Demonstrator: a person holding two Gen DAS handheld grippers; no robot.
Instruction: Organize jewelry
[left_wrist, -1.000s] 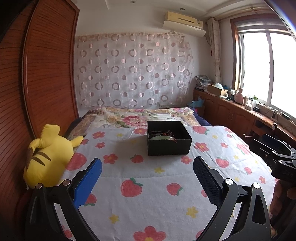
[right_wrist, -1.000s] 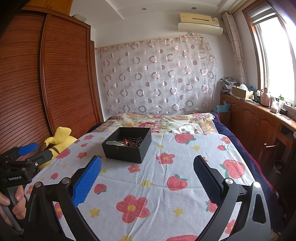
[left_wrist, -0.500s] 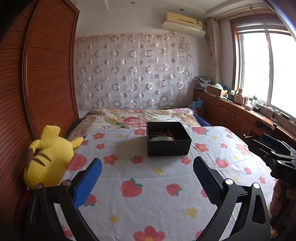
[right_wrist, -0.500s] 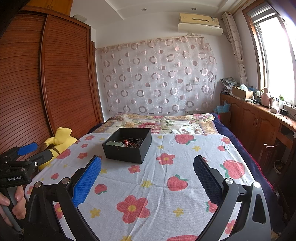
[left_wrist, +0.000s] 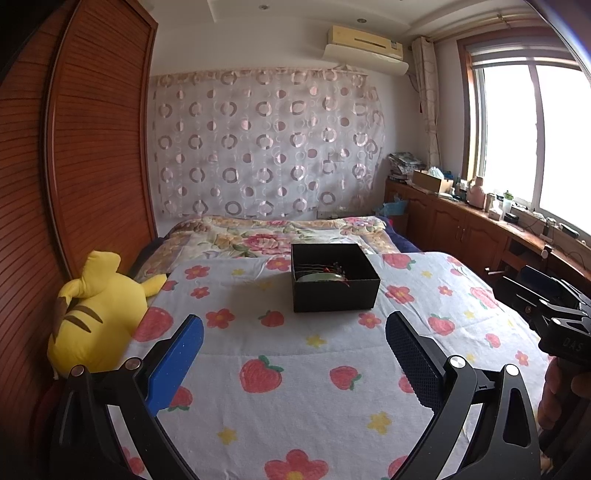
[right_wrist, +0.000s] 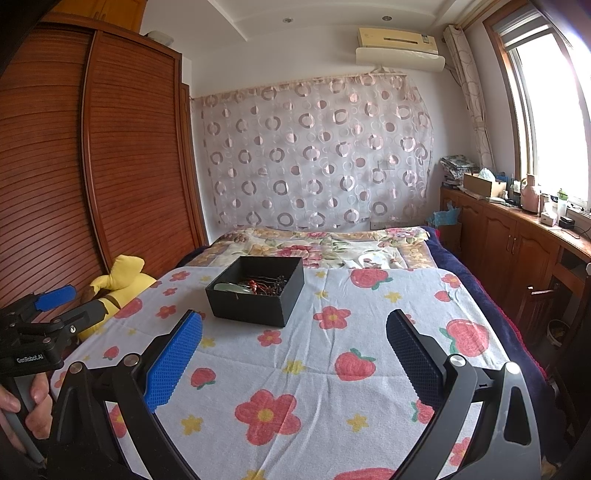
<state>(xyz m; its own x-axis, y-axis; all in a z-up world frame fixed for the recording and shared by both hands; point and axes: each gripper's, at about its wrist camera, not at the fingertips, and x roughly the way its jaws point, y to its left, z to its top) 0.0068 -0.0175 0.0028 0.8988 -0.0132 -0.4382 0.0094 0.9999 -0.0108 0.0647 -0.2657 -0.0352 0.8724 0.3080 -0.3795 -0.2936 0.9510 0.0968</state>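
Observation:
A black open box (left_wrist: 334, 291) (right_wrist: 255, 301) stands on the strawberry-print bedspread (left_wrist: 295, 350) (right_wrist: 332, 362), well beyond both grippers. Inside lie a pale green bangle (left_wrist: 320, 275) (right_wrist: 229, 287) and a tangle of red and dark beaded strings (right_wrist: 267, 288). My left gripper (left_wrist: 294, 334) hangs open above the near bedspread, nothing between its fingers. My right gripper (right_wrist: 294, 332) is open too and holds nothing. In the left wrist view the right gripper's black body (left_wrist: 554, 317) shows at the right edge; in the right wrist view the left gripper (right_wrist: 44, 314) shows at the left edge, held by a hand (right_wrist: 35, 410).
A yellow plush toy (left_wrist: 96, 314) (right_wrist: 122, 277) lies at the bed's left edge by the wooden wardrobe (left_wrist: 55, 184). A folded floral quilt (left_wrist: 273, 236) lies behind the box. Wooden cabinets (right_wrist: 517, 243) with clutter run under the window on the right.

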